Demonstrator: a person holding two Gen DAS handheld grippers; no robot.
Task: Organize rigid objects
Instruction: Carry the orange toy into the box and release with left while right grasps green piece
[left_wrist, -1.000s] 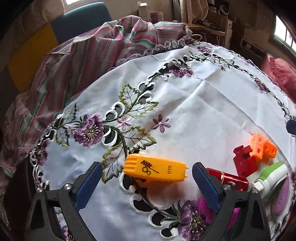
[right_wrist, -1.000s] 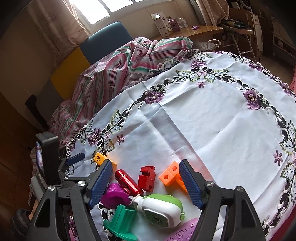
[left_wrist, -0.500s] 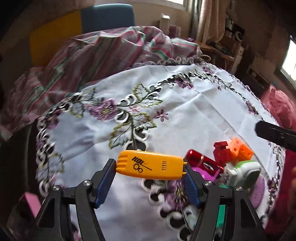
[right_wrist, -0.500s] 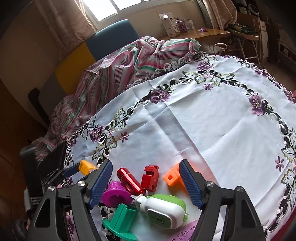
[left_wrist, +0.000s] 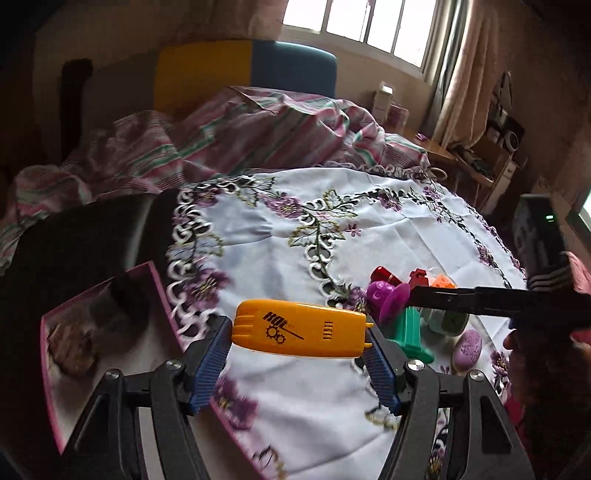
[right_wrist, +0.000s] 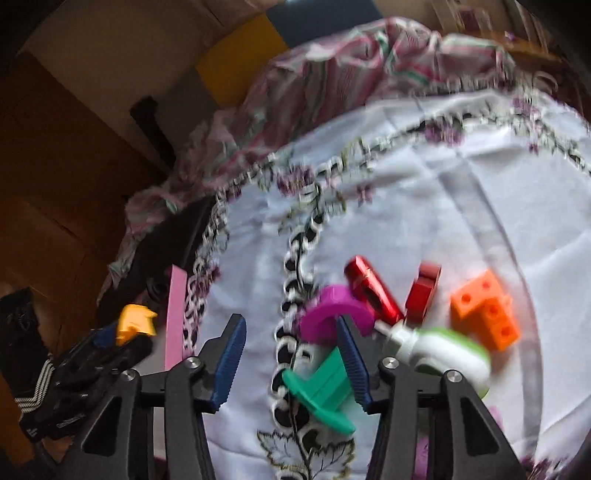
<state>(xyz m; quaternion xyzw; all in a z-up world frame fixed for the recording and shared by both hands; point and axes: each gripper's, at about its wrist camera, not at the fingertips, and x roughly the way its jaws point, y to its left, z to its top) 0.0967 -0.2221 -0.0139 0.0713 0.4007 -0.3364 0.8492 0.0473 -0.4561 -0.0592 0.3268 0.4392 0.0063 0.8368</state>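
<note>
My left gripper (left_wrist: 299, 334) is shut on a yellow plastic block (left_wrist: 301, 333) with a black gear logo, held in the air above the table's left edge. The block's end also shows in the right wrist view (right_wrist: 135, 319). My right gripper (right_wrist: 290, 341) is open and empty, low over the white embroidered tablecloth (right_wrist: 424, 206), just left of a toy pile: purple ring (right_wrist: 332, 308), teal piece (right_wrist: 321, 386), red cylinder (right_wrist: 371, 286), red block (right_wrist: 424, 290), orange cubes (right_wrist: 485, 308), white-green case (right_wrist: 443, 352). The right wrist view is blurred.
A pink-rimmed box (left_wrist: 99, 339) with a few items inside sits just left of the table edge, below my left gripper. A striped blanket (left_wrist: 240, 133) lies behind the table. A purple oval piece (left_wrist: 468, 346) lies near the pile.
My left gripper has carried the yellow block leftward, off toward the pink box. My right gripper has swung left and down toward the toy pile.
</note>
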